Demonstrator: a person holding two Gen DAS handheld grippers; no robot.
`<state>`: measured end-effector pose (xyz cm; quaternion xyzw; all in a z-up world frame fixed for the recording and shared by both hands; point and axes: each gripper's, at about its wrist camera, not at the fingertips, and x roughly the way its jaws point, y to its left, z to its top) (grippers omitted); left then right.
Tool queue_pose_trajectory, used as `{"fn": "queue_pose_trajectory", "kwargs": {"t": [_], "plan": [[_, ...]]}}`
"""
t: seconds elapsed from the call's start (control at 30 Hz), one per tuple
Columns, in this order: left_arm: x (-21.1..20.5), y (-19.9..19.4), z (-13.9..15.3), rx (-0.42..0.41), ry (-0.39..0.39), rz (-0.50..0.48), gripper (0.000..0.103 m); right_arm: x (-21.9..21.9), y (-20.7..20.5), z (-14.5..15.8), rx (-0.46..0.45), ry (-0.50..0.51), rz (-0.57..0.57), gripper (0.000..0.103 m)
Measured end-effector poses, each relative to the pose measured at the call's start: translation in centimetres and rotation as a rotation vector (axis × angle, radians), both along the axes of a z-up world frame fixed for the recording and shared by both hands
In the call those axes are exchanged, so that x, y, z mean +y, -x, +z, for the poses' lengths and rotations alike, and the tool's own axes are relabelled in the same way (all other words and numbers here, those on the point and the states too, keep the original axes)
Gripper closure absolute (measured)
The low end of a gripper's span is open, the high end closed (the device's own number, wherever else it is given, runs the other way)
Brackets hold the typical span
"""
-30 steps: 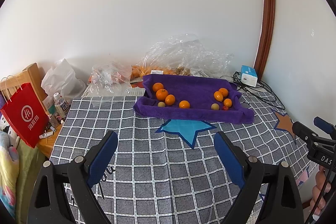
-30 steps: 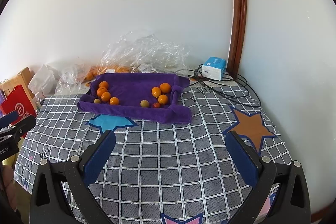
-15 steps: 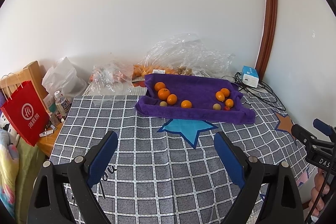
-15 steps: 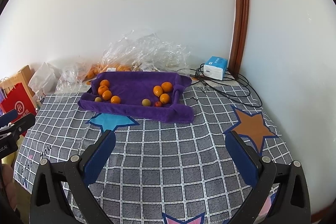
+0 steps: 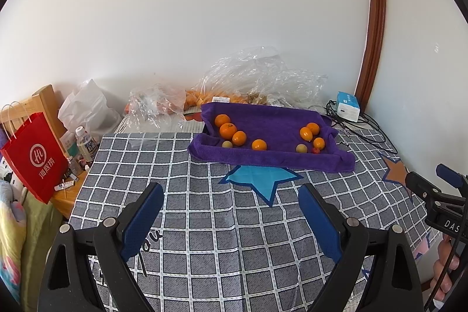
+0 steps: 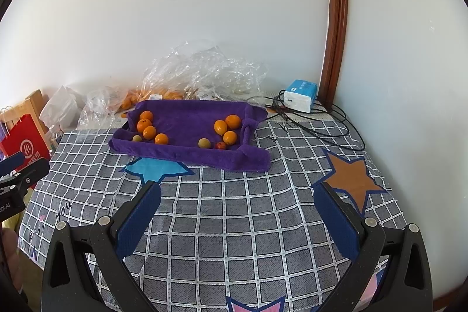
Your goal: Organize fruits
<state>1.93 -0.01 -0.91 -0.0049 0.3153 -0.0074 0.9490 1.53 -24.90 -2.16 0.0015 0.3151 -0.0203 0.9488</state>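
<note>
Light: bright, soft daylight in both views. You cannot see where it comes from.
Wall [image 5: 234,34]: white and evenly lit, a bit grey near the corners.
Shadows: faint and soft, thin ones under the towel [image 5: 272,160] edge.
Shine: small bright spots on the plastic bags [image 6: 204,69] and on the fruit [image 5: 228,130].
Smudge: a grey dot on the wall in the right view, perhaps dirt on the lens.
Sharpness: the middle is clear; the grid lines on the cloth [image 6: 234,224] are crisp.
Edges: round black border; the door frame [image 5: 374,19] bends, and things near the rim look stretched and softer.
</note>
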Motion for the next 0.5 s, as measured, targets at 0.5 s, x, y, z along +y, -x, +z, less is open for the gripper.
{"fn": "queue_pose_trajectory", "kwargs": {"t": [0.5], "plan": [[-0.11,0.06,0.07,-0.002,-0.005,-0.001,0.009,0.17,-0.08,0.12,-0.002,0.01,0.002,0.0]]}}
